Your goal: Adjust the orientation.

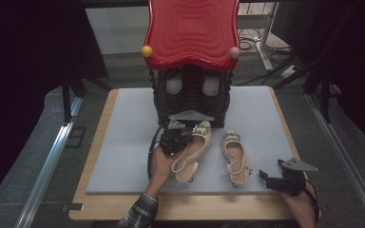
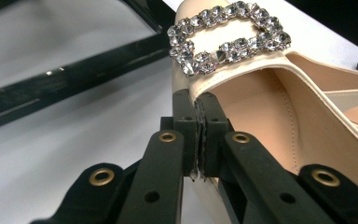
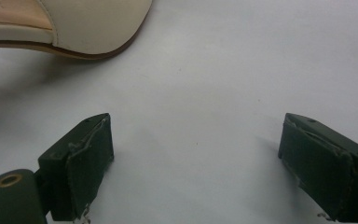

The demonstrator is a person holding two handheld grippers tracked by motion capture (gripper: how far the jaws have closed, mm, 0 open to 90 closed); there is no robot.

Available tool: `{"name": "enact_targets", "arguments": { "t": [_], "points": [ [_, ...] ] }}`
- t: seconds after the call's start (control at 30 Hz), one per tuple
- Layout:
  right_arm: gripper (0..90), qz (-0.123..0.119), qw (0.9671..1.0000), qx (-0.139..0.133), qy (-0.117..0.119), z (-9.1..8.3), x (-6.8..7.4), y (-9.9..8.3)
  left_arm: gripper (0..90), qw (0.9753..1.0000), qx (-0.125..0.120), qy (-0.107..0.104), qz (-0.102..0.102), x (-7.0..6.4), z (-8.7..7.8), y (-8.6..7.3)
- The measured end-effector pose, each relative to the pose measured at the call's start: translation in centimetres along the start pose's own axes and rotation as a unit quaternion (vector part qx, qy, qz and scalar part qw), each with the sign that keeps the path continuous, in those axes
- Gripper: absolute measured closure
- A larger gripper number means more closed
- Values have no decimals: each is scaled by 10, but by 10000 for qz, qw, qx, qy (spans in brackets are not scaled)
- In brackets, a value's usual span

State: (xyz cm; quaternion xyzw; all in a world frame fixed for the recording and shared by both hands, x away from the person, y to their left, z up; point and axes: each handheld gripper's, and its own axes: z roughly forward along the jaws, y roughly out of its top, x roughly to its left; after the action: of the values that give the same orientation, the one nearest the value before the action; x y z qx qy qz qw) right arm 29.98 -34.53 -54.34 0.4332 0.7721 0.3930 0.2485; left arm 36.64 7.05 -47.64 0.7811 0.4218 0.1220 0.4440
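A: How is the left claw [image 2: 199, 140] seen?

B: Its jaws are pressed together on the side edge of the cream shoe [image 2: 279, 107], just behind the rhinestone buckle [image 2: 228, 35]. In the high view the left claw [image 1: 173, 137] is seen at the shoe's toe end, and the gripped shoe [image 1: 192, 152] is held tilted, its toe raised toward the black rack [image 1: 190, 95] and its heel lower and farther from the rack.

A: And the right claw [image 3: 196, 163]?

B: Its jaws are spread wide apart, with nothing between them but the grey mat [image 3: 214, 70]. A part of a cream shoe [image 3: 74, 23] is seen beyond its jaws. In the high view the right claw [image 1: 268, 178] is seen at the mat's near corner, well apart from the rack.

A: Where is the second shoe [image 1: 235, 156] placed?

B: It is laid flat on the grey mat [image 1: 123, 142], in front of the rack and beside the held shoe, between it and the right claw. Its toe is pointed toward the rack.

A: What is seen around the rack?

B: The rack is stood at the far edge of the mat, and the mat is spread on the wooden bench [image 1: 90, 190]. A red wavy top [image 1: 190, 28] is carried above the rack, with a yellow ball [image 1: 147, 51] at one corner and a pink ball [image 1: 235, 52] at the other.
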Motion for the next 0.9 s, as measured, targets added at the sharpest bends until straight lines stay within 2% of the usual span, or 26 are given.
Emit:
{"name": "enact_targets", "arguments": {
  "t": [0.23, 0.43, 0.9],
  "points": [
    [97, -1, 10000, 0, 0, 0, 0, 0, 882, 9997, -135, 214, -36, 14, -28, -3],
    [97, -1, 10000, 0, -2, 0, 0, 0, 882, 9988, -240, 401, -117, 31, -48, -7],
    [97, 12, 10000, -5, -14, 0, 0, 0, 882, 9950, -418, 869, -272, 66, -82, -6]
  ]
}}
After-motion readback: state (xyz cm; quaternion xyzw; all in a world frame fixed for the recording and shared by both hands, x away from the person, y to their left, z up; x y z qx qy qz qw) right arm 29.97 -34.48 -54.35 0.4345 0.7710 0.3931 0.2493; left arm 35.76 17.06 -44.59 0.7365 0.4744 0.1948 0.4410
